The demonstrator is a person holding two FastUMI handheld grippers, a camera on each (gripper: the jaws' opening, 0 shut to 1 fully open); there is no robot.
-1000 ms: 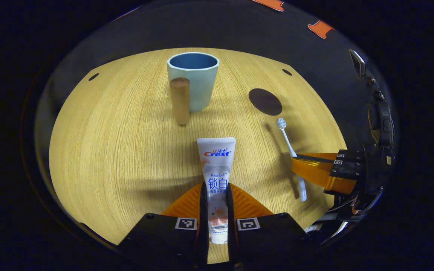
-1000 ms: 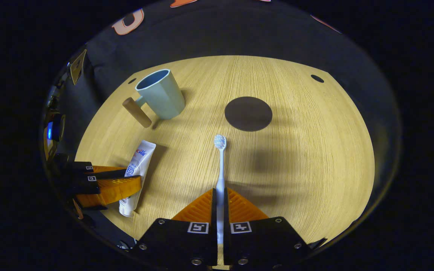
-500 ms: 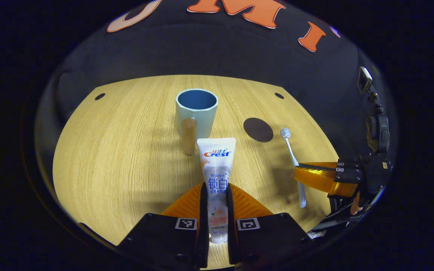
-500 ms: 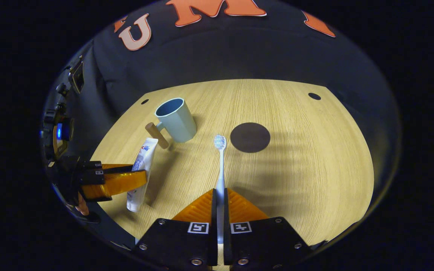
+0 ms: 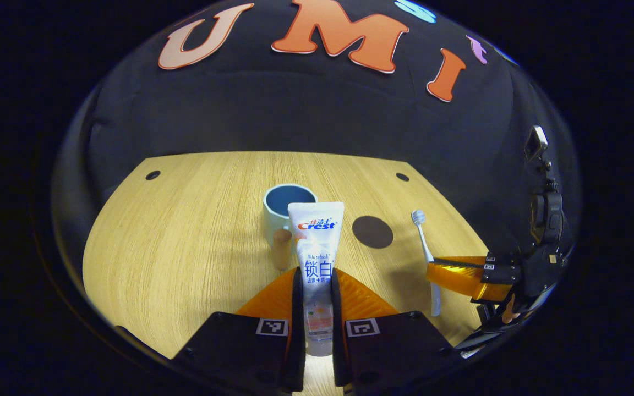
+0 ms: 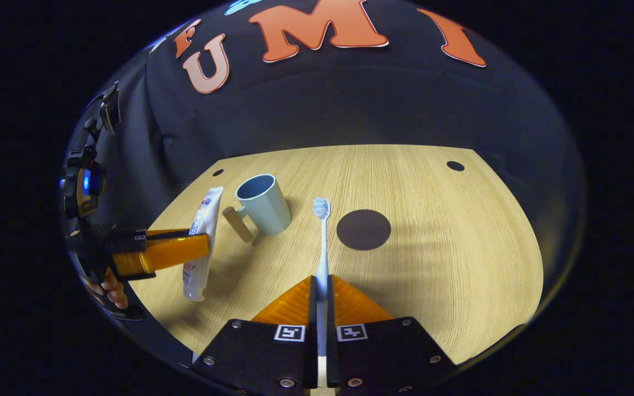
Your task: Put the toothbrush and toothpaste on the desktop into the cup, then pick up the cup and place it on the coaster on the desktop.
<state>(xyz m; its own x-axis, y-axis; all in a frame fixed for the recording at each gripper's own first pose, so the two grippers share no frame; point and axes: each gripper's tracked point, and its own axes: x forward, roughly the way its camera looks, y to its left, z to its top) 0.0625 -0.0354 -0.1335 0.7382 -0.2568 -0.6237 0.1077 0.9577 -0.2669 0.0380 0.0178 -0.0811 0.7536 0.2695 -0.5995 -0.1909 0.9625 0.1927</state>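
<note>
Left claw [image 5: 315,291]: I am gripping the toothpaste [image 5: 316,242], raised off the worktop [image 6: 432,247] just short of the cup [image 6: 262,202]; right claw [image 6: 321,291]: clamping the toothbrush [image 6: 322,242], lifted beside the cup; cup sitting empty; coaster [image 6: 363,229] waiting bare, right of the cup.

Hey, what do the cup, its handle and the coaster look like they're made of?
Cup: likely matte plastic or ceramic, with an even pale blue, faceted wall and no shine. Handle: looks like unvarnished wood, a tan, dull peg. Coaster: a flat, dark, matte disc, perhaps felt or silicone; the pictures leave it open.
</note>
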